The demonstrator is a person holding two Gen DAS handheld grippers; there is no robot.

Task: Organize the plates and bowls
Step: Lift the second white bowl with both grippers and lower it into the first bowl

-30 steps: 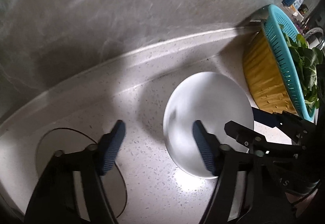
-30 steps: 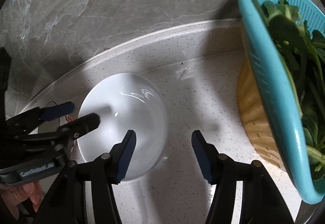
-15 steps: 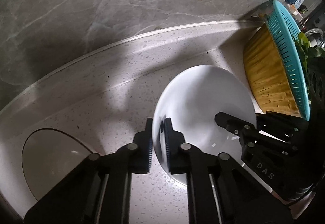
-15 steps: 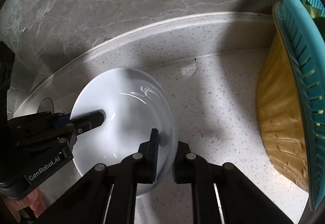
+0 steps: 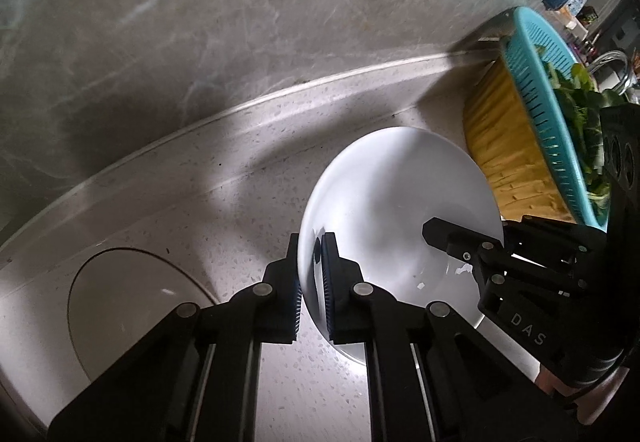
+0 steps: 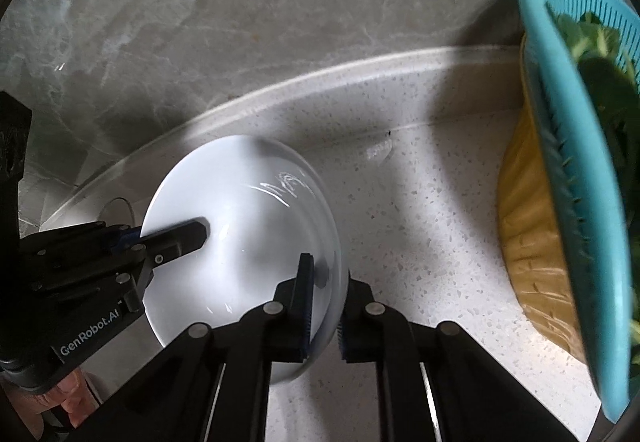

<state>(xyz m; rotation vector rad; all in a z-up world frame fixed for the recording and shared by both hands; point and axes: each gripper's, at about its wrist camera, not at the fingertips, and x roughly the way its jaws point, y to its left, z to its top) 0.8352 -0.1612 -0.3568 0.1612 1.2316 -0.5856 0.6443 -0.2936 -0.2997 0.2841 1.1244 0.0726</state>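
Dim, uneven light in both fisheye views: a bright patch falls across the speckled counter (image 5: 248,169), with broad soft shadows beside it. Glare streaks the white bowl (image 6: 248,209). Edges bend and darken; the teal colander (image 6: 576,177) is blurred.

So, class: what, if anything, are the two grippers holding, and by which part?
Both hold the white bowl by its rim: left gripper on its left edge, right gripper on the opposite edge.
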